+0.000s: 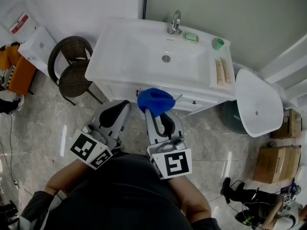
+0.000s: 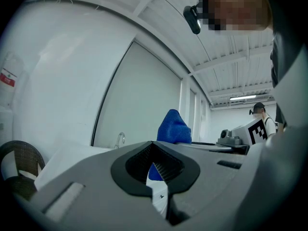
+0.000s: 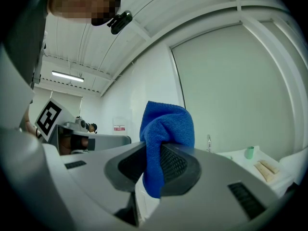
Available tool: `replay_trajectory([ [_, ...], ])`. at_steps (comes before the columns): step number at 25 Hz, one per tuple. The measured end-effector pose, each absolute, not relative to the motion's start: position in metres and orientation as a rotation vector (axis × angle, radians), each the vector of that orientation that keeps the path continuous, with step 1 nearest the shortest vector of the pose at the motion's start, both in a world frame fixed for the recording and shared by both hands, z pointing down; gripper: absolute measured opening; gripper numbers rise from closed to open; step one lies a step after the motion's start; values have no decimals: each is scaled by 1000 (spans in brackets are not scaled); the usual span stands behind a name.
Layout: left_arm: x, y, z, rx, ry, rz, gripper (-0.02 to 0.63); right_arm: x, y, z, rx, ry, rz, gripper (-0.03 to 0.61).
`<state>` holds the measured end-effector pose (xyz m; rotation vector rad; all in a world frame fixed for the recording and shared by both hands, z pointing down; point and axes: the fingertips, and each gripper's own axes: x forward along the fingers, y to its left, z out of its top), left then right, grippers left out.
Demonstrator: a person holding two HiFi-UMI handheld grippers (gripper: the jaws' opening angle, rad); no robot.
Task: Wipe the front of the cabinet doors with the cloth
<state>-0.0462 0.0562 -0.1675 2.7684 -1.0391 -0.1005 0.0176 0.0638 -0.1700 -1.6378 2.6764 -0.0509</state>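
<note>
Pinched the blue cloth (image 1: pixel 155 101) in the right hand-held gripper (image 1: pixel 157 114), near the top edge of the cabinet doors (image 1: pixel 201 104).
Held the left hand-held gripper (image 1: pixel 115 115) pressed together, empty, alongside; likely called for flattening the bunch against the door before stroking.

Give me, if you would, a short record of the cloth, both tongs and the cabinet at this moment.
Cloth: blue cloth, bunched, clamped in the right tongs
Left: left tongs closed with nothing between them, held beside the right
Cabinet: white vanity cabinet under the sink
Cloth position: at the cabinet front in the head view; contact cannot be told
Nearby: wicker chair left of the cabinet
</note>
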Motion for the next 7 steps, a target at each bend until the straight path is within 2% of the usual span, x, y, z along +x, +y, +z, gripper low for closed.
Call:
replay_trajectory([
  [7,-49,59,-169,2765,-1024,-136,-2,19,67,-163,-1659,2666,-89,60],
])
